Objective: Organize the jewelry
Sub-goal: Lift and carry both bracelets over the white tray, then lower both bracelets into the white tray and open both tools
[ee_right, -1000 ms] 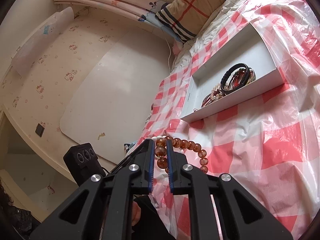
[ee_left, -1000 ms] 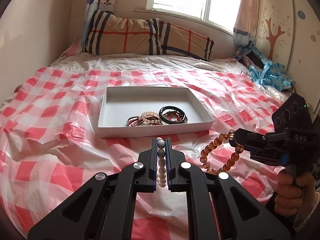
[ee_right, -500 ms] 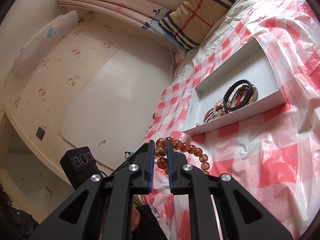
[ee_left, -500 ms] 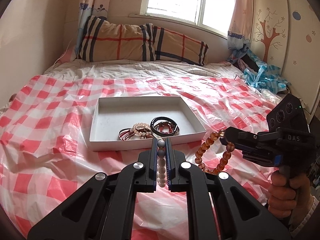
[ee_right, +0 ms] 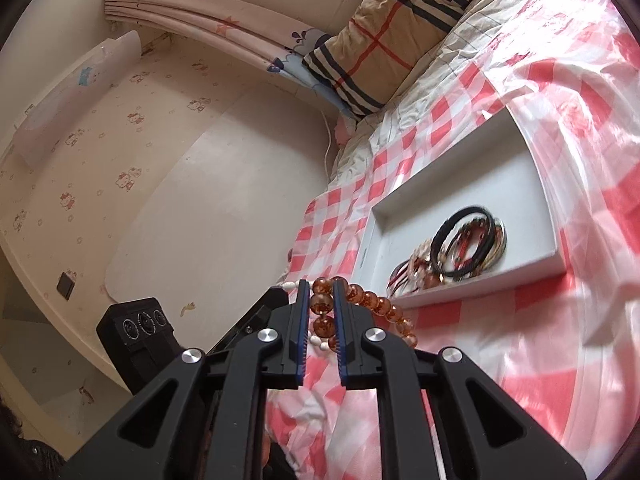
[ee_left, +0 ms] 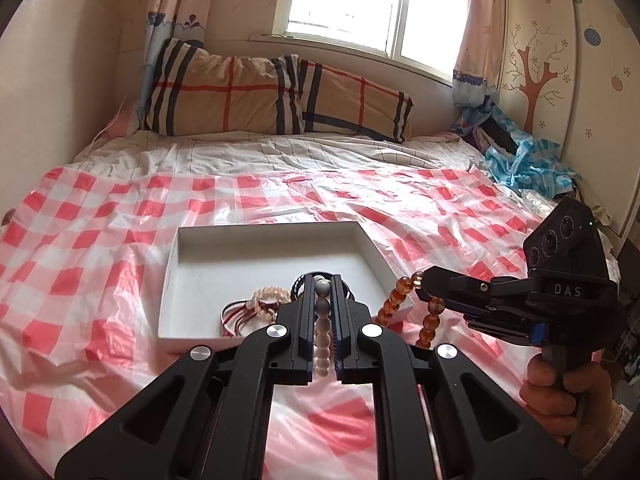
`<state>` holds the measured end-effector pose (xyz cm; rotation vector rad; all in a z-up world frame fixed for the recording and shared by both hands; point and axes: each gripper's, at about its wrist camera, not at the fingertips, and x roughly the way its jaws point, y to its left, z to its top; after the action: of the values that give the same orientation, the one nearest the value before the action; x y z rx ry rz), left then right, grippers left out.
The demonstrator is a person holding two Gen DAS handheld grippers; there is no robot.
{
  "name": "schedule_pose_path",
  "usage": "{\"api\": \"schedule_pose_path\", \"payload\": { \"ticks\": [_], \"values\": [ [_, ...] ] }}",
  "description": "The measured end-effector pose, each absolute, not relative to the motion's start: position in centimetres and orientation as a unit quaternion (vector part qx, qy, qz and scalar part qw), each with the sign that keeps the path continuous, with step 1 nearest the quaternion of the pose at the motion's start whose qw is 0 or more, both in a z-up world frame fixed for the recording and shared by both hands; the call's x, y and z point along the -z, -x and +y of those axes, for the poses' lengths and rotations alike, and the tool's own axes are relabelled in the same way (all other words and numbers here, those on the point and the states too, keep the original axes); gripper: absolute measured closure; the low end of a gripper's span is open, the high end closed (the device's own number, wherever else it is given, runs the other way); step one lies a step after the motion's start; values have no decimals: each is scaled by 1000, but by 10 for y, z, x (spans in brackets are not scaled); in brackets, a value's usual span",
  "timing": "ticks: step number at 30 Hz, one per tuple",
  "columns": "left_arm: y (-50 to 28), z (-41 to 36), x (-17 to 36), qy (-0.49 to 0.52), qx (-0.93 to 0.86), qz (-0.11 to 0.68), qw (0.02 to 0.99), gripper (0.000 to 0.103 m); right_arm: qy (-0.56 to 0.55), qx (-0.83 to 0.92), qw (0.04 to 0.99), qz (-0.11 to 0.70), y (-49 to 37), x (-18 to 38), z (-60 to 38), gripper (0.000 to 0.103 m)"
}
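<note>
1. Two tools are at work, each clamped on a string of beads: the left tool (ee_left: 323, 290) grips a pale bead bracelet (ee_left: 322, 344) between its jaws, the strand running back along the gap between the fingers.
2. The right tool (ee_right: 322, 294) pinches an amber bead bracelet (ee_right: 378, 305), whose loop hangs free to the right of its fingers.
3. In the left wrist view the right tool (ee_left: 430, 286) comes in from the right, held by a hand (ee_left: 560, 394) wrapped around its handle, with the amber beads (ee_left: 428, 320) dangling just off the near right corner of the tray.
4. A white tray (ee_left: 256, 256) lies on the bed just ahead of both tools, sitting on a red-and-white checked plastic sheet (ee_left: 80, 264).
5. Inside the tray, near its front wall, lie a pink bead bracelet (ee_left: 270, 296) with red cords (ee_left: 234, 316) and a stack of black bangles (ee_right: 468, 244), all touching in one cluster; the rest of the tray floor is bare.
6. Beyond the sheet, a plaid pillow (ee_left: 272, 96) lies at the head of the bed under the window (ee_left: 372, 4).
7. A blue striped cloth (ee_left: 528, 164) is bunched at the right, beside the wardrobe.
</note>
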<state>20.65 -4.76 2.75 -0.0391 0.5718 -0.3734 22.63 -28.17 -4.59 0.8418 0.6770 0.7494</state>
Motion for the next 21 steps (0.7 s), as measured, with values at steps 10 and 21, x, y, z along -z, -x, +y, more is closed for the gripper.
{"api": "schedule_pose_path", "payload": {
  "ticks": [10, 21],
  "values": [
    [-285, -57, 2, 25, 169, 332, 928, 96, -337, -275, 833, 342, -295, 50, -266, 63],
    [-241, -44, -19, 2, 107, 336, 936, 37, -224, -202, 886, 353, -232, 23, -260, 47]
  ]
}}
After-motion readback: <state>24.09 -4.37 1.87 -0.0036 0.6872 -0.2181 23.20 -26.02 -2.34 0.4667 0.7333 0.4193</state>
